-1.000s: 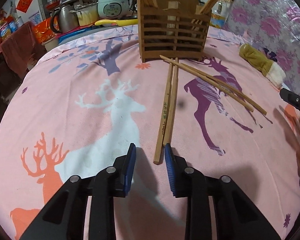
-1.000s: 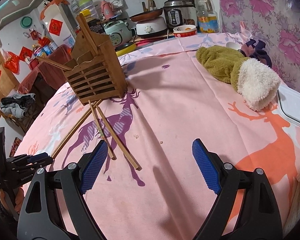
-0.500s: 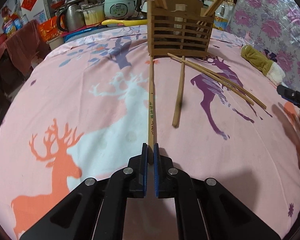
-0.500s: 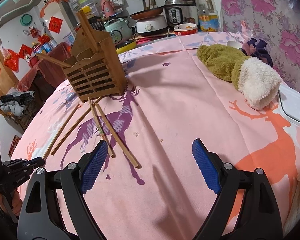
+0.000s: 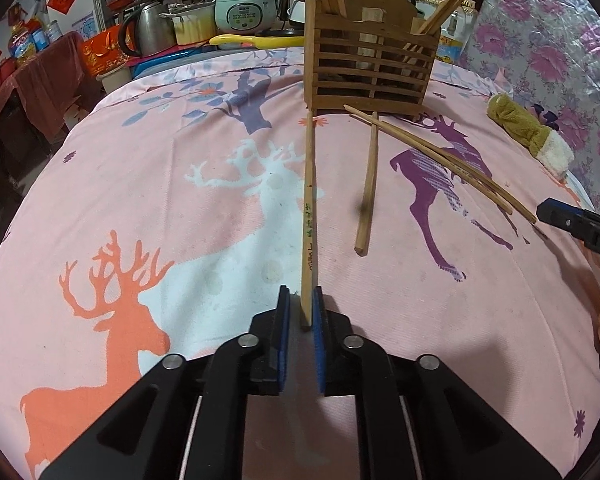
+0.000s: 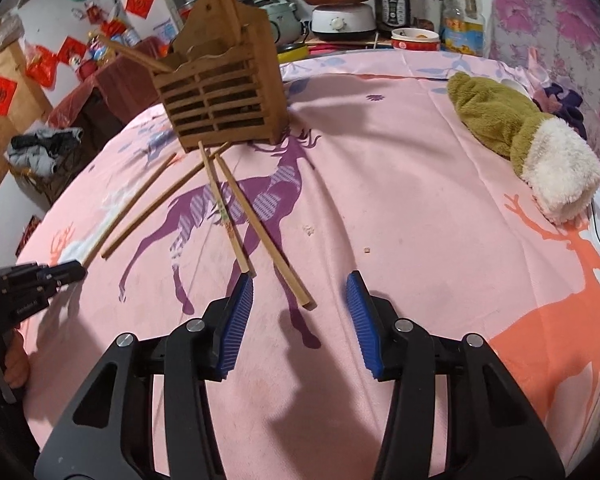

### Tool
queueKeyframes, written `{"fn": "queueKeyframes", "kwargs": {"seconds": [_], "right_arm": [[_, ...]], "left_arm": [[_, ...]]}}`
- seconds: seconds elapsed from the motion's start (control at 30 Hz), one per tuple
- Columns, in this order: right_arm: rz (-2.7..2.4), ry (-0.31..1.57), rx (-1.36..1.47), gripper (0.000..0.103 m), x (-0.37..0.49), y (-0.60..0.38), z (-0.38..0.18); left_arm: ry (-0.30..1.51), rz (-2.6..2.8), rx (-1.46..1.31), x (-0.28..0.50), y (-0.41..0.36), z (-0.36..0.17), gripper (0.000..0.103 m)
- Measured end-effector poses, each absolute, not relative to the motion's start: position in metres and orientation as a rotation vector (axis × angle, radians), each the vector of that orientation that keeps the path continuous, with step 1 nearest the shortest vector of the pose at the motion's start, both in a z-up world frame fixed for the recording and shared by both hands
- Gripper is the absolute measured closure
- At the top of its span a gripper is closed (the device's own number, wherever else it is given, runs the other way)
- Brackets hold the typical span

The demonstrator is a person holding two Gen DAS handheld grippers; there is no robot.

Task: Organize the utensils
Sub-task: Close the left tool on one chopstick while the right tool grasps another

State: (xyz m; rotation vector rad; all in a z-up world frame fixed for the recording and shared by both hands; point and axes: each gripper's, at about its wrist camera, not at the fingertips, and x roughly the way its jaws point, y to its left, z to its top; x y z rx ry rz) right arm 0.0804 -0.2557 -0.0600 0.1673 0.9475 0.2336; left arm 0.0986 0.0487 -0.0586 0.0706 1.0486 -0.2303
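Left wrist view: left gripper [image 5: 300,312] jaws narrow but opening, chopstick [image 5: 309,216] between them barely touched, may slip free.

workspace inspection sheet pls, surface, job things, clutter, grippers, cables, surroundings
surface: pink deer-print cloth, a few crumbs
job's things: wooden holder with chopsticks inside; four loose chopsticks lying in front
clutter: green plush toy
grippers: left gripper opening, marked chopstick between its jaws; right gripper closing, one chopstick end between jaws, not pressed
cables: nothing seen
surroundings: rice cooker, kettle, oil bottle
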Motion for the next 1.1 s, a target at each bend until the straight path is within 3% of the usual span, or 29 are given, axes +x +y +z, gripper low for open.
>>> {"fn": "queueKeyframes", "kwargs": {"seconds": [0.17,0.5,0.6,0.67,0.8,0.93,1.1], "right_arm": [[0.23,0.853,0.154,0.058,0.071,-0.258,-0.044],[0.231,0.968,0.073,0.066,0.086,-0.242,-0.067],[0.223,0.995,0.08,0.074,0.089,-0.244,-0.072],[0.221,0.995,0.088,0.09,0.088,-0.246,-0.072],[0.226,0.989,0.067,0.092,0.086,-0.242,-0.071],[0.234,0.993,0.051,0.092,0.085,-0.239,-0.071],[0.234,0.997,0.042,0.092,0.085,-0.238,-0.072]], "left_arm": [[1.047,-0.216,0.072,0.099,0.05,-0.059,0.079],[1.046,-0.208,0.079,0.101,0.049,-0.059,0.077],[1.045,-0.205,0.084,0.101,0.048,-0.059,0.077],[1.044,-0.203,0.089,0.101,0.048,-0.059,0.077],[1.04,-0.209,0.104,0.1,0.045,-0.059,0.079],[1.029,-0.22,0.142,0.096,0.036,-0.06,0.09],[1.02,-0.214,0.178,0.094,0.031,-0.061,0.093]]}}
